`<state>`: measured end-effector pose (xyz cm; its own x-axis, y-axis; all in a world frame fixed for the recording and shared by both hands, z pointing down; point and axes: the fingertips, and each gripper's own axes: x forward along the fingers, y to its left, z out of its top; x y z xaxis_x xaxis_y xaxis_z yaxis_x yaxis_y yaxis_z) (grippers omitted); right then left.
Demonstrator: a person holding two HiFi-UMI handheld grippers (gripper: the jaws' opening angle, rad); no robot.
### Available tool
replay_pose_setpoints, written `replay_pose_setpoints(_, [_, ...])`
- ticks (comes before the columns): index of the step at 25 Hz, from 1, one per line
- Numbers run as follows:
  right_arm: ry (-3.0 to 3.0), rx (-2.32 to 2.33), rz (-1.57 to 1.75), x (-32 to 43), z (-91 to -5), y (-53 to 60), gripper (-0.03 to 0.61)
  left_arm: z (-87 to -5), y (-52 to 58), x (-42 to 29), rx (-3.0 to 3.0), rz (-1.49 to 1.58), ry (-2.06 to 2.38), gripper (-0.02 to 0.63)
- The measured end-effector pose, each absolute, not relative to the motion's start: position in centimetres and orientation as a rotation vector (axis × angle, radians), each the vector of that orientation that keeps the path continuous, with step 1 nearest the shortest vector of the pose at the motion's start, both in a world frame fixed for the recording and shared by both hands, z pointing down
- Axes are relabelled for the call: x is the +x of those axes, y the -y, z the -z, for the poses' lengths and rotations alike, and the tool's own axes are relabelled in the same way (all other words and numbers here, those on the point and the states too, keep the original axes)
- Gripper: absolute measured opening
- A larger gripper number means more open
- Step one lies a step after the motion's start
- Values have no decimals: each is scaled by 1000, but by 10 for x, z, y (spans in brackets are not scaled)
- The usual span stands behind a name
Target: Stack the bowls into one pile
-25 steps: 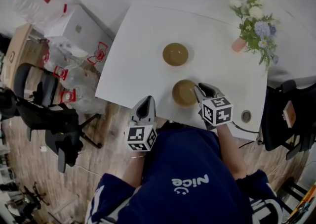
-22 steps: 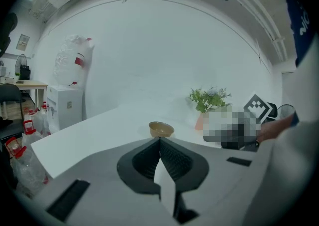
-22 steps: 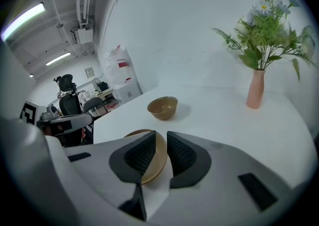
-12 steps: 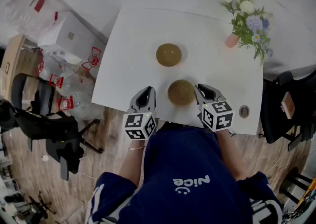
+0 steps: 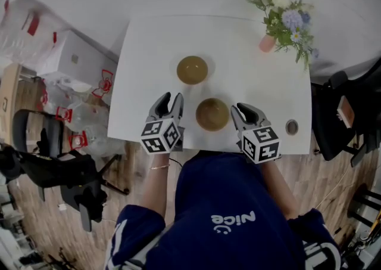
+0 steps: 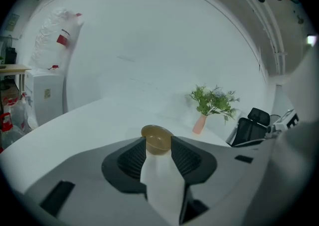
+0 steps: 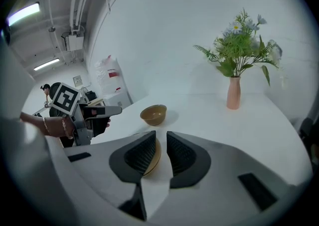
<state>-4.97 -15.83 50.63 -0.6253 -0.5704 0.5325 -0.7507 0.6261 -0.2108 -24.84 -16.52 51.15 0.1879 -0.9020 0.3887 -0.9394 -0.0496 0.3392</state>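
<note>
on the white table, near bowl sits close to the front edge, far bowl just behind it, not touching. right gripper is part-closed w/ pads clamped on near bowl's right rim. left gripper hovers at that bowl's left, jaws opening wide, nothing btwn them; far bowl shows beyond the gap. flower vase stands at far right.

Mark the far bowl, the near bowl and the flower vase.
far bowl (image 5: 192, 70): head view, the middle of its hollow.
near bowl (image 5: 212, 114): head view, the middle of its hollow.
flower vase (image 5: 267, 43): head view, its pink body.
</note>
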Motion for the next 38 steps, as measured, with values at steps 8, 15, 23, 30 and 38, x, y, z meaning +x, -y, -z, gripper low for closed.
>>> replay_pose_setpoints(8, [2418, 1076, -580, -45, -502, 150, 75, -522, 207, -253, 1944, -194, 1683, 153])
replay_pose_setpoints(15, [2408, 1099, -585, -37, -500, 145, 75, -542, 236, -259, 1880, -283, 1663, 153])
replay_pose_setpoints(23, [2364, 1091, -588, -29, -509, 140, 75, -568, 259, -268, 1797, -342, 1617, 153])
replay_pose_setpoints(30, [2338, 1112, -578, -20, -510, 144, 75, -586, 270, -264, 1743, -394, 1567, 153])
replay_pose_setpoints(38, [2336, 1092, -595, -18, -514, 142, 75, -592, 272, -267, 1680, -373, 1601, 67])
